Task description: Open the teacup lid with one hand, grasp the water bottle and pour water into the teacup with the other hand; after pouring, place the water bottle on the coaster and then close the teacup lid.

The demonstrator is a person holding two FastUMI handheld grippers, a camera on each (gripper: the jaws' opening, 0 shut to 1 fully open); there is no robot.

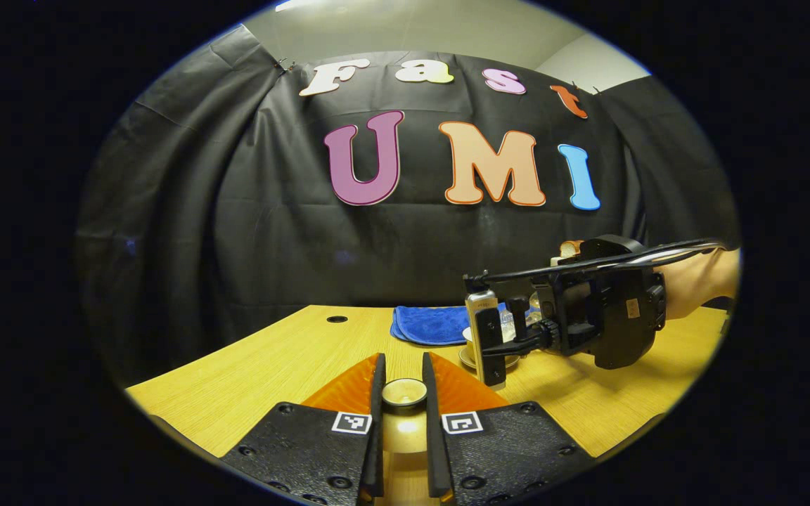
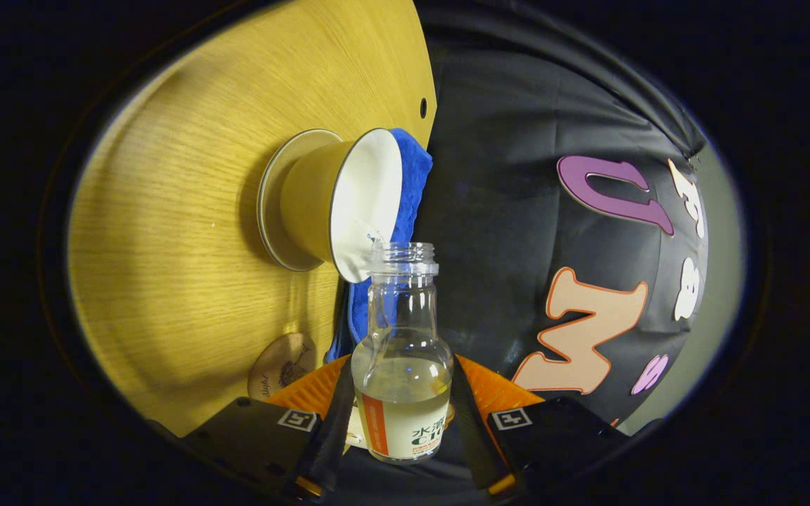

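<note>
My left gripper (image 1: pixel 403 364) is shut on the teacup lid (image 1: pixel 405 392), holding it by its round knob low over the table's near side. In the left gripper view the right gripper (image 1: pixel 500 334) reaches in from the right, over the teacup (image 1: pixel 470 343). My right gripper (image 2: pixel 401 376) is shut on the clear water bottle (image 2: pixel 402 316), which has no cap and is partly filled. The bottle is tipped far over, its mouth right at the rim of the open teacup (image 2: pixel 338 204). The cup stands on its saucer (image 2: pixel 275 211). The round coaster (image 2: pixel 282 365) lies on the table near the cup.
A folded blue cloth (image 1: pixel 433 323) lies behind the cup, also seen as the blue cloth (image 2: pixel 413 169). The wooden table (image 1: pixel 271 358) has a small hole (image 1: pixel 337 319) at the back left. A person's forearm (image 1: pixel 700 281) holds the right gripper.
</note>
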